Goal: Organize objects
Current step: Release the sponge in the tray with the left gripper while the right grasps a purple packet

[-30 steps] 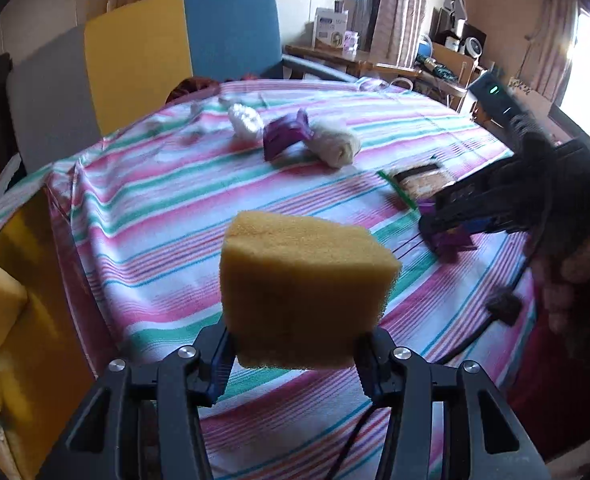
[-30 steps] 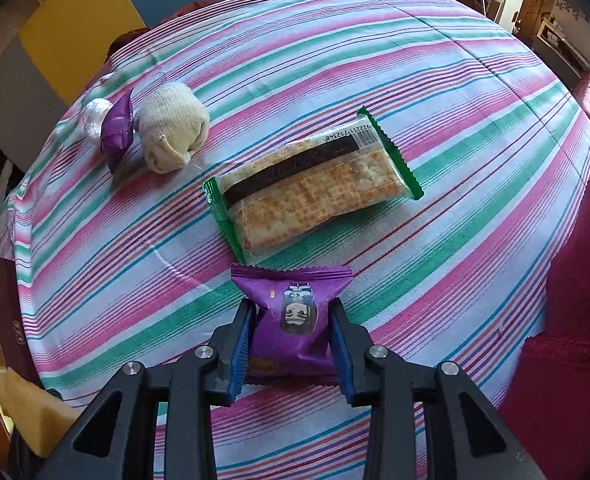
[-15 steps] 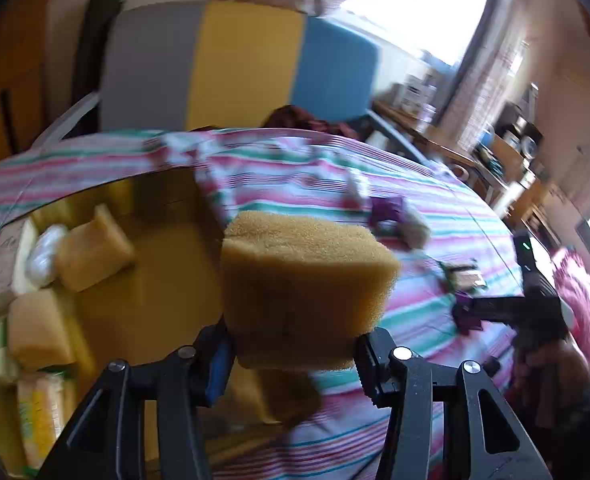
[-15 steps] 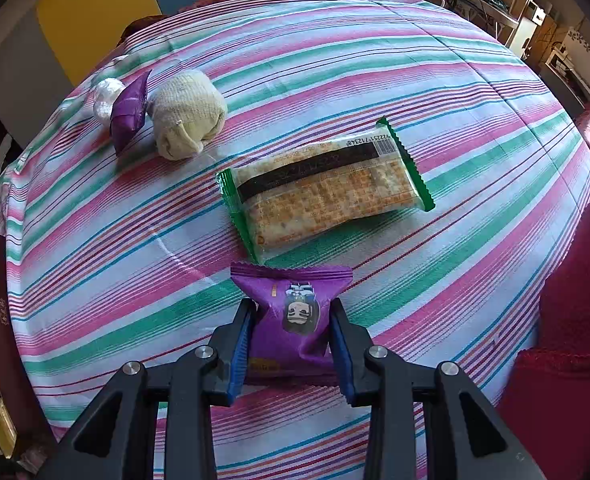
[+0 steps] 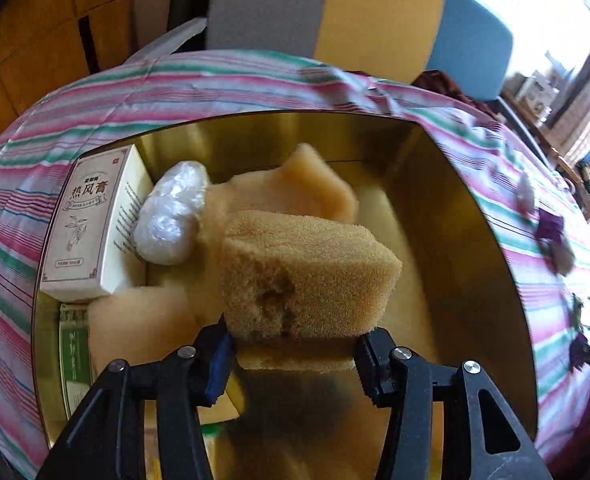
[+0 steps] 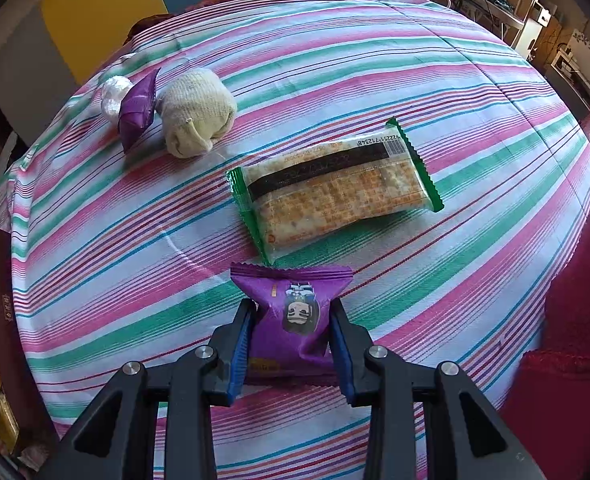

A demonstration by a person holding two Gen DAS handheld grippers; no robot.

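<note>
My left gripper (image 5: 293,354) is shut on a yellow sponge block (image 5: 303,276) and holds it over a gold tin (image 5: 447,200). In the tin lie other sponge pieces (image 5: 307,184), a white box with Chinese print (image 5: 91,220), a clear plastic ball (image 5: 171,216) and a green packet (image 5: 75,360). My right gripper (image 6: 293,354) is shut on a purple snack packet (image 6: 295,312) just above the striped tablecloth (image 6: 335,60). Beyond it lie a cracker pack (image 6: 335,196), a rolled white sock (image 6: 195,120), a second purple packet (image 6: 137,108) and a plastic ball (image 6: 113,92).
The round table carries a pink, green and white striped cloth (image 5: 175,80). A grey, yellow and blue chair (image 5: 375,12) stands behind it. A dark red garment (image 6: 575,340) is at the right edge. Cluttered shelves (image 6: 535,0) stand at the far right.
My left gripper has swung left with the sponge, from over the tablecloth to over the gold tin. My right gripper has lifted slightly with the purple packet held.
</note>
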